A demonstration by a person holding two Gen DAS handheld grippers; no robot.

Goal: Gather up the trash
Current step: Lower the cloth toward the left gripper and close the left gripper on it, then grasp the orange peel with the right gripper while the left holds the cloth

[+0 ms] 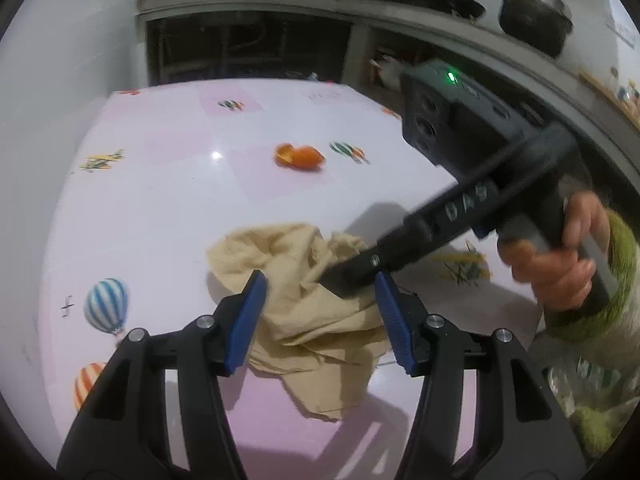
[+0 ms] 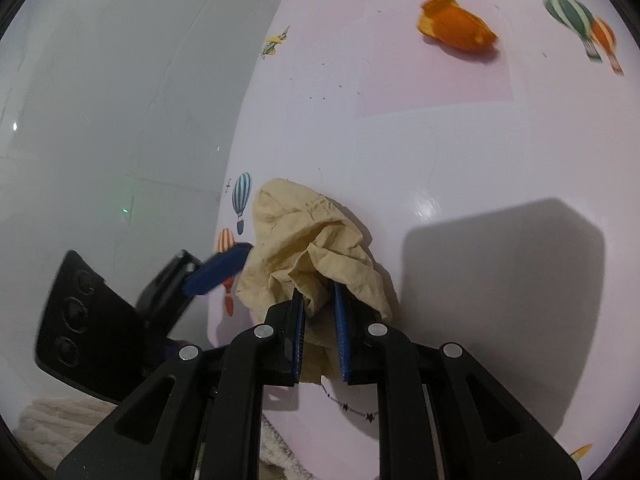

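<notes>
While my right tongs (image 2: pixel 320 308) stay out of reach of anything else, their blue pads pinch a fold of the crumpled beige paper napkin (image 2: pixel 316 248), the jaws nearly together with the paper squeezed between them. My left tongs (image 1: pixel 320 300) stand roughly half open, one blue pad on each side of the same napkin (image 1: pixel 308 312); whether those pads touch the paper I cannot tell, but they are not pressing on it. In the left wrist view the right tongs reach in from the right, gripped by a hand (image 1: pixel 560 256) with a green sleeve behind it. That napkin lies on the glossy pink counter (image 1: pixel 160 208) printed with hot-air balloons and small aeroplanes. Farther out on the counter, well apart from the napkin, sits a curled piece of orange peel (image 1: pixel 298 157). Beyond it a grey shelf (image 1: pixel 400 20) carries dark pots.
</notes>
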